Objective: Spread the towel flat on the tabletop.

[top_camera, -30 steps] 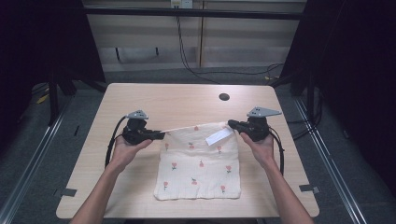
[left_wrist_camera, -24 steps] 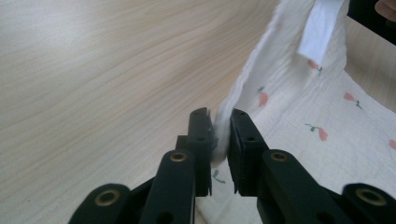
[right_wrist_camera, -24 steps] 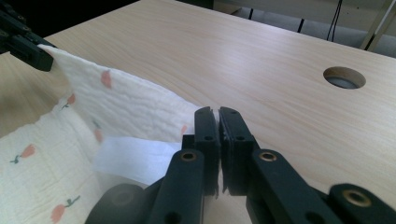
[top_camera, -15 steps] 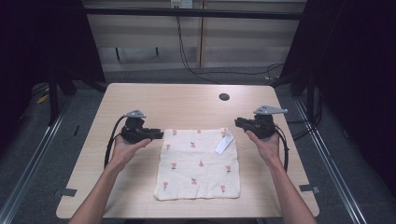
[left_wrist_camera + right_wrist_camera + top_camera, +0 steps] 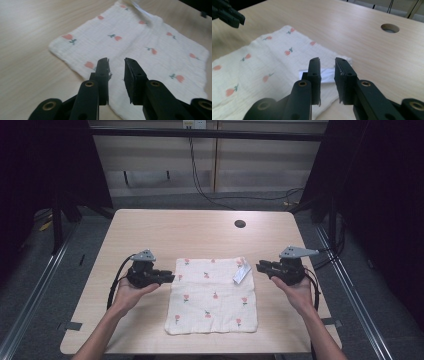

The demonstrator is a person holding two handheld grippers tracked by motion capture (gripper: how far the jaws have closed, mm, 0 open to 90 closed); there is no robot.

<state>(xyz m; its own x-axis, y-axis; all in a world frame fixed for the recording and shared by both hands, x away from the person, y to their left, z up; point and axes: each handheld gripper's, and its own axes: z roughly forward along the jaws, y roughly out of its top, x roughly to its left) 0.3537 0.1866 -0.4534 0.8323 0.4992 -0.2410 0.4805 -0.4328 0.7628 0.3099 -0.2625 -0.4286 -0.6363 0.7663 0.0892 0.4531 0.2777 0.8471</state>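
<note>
**Both grippers are letting go of the cloth**

The left gripper (image 5: 169, 278) is hovering just beside the left edge of the cloth (image 5: 212, 295), near its far-left corner. Its jaws are standing apart with nothing between them; the left gripper view is showing the gap above the cloth's edge. One second ago this gripper and the other one were holding the two far corners and stretching the far edge up in the air. Now that edge is lying down again, and both hands are resting at the sides.

The cloth, white with small red flowers, is lying flat and spread out in the middle of the worktop (image 5: 175, 230), closer to the near edge. A white label (image 5: 241, 271) is folded over at its far-right corner. I am judging that a spreading or smoothing step is finished, because the cloth is looking almost square and has no big folds.

The right gripper (image 5: 259, 266) is just beside the far-right corner, a little apart from the cloth. Its jaws are also released and empty, pointing toward the label.

The worktop is light wood with rounded corners and a round hole (image 5: 240, 223) near the far edge. Around it the room is dark, with metal frame rails (image 5: 45, 270) at the sides and cables (image 5: 200, 185) hanging by the back wall.
</note>
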